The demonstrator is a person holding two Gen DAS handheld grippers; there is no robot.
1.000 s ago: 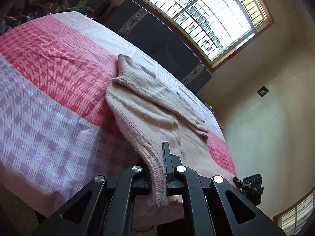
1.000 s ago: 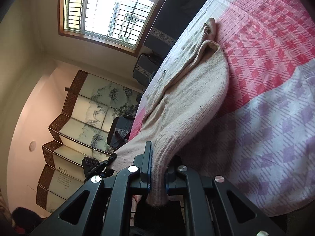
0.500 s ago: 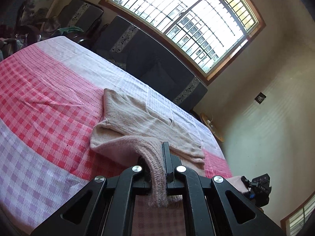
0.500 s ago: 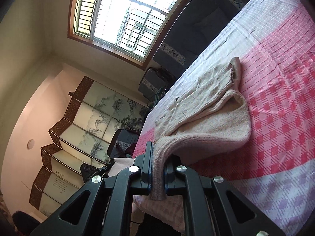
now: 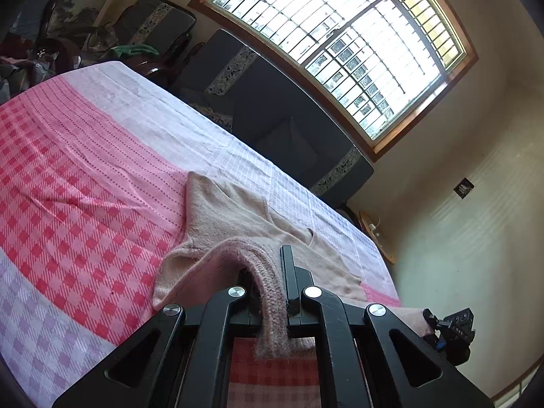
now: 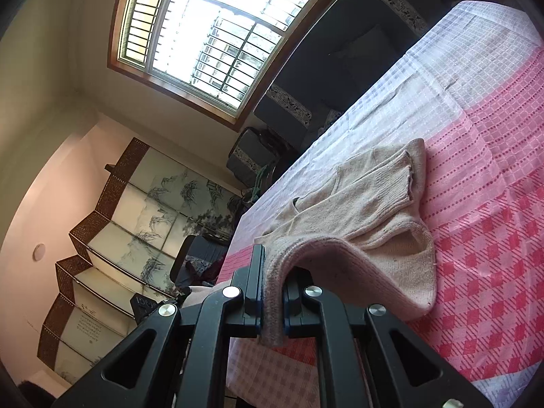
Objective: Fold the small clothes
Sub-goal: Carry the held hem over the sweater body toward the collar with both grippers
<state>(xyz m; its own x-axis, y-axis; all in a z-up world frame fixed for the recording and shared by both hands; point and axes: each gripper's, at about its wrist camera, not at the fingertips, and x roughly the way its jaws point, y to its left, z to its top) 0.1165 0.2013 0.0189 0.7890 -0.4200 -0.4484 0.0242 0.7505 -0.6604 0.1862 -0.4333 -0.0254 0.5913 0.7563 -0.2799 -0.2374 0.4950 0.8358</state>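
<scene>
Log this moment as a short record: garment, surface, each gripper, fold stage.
garment: beige knit sweater, sleeves already folded in across the body
surface: pink and lilac checked cloth covering the table
left gripper: shut on the sweater's ribbed hem
right gripper: shut on the hem as well
fold stage: hem lifted and arched over the body, far end resting on the cloth, fold not yet laid down
background: large barred window

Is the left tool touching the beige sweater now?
Touching. The left wrist view shows the left tool shut on the ribbed hem of the beige sweater, with the knit pinched between its fingers.
</scene>
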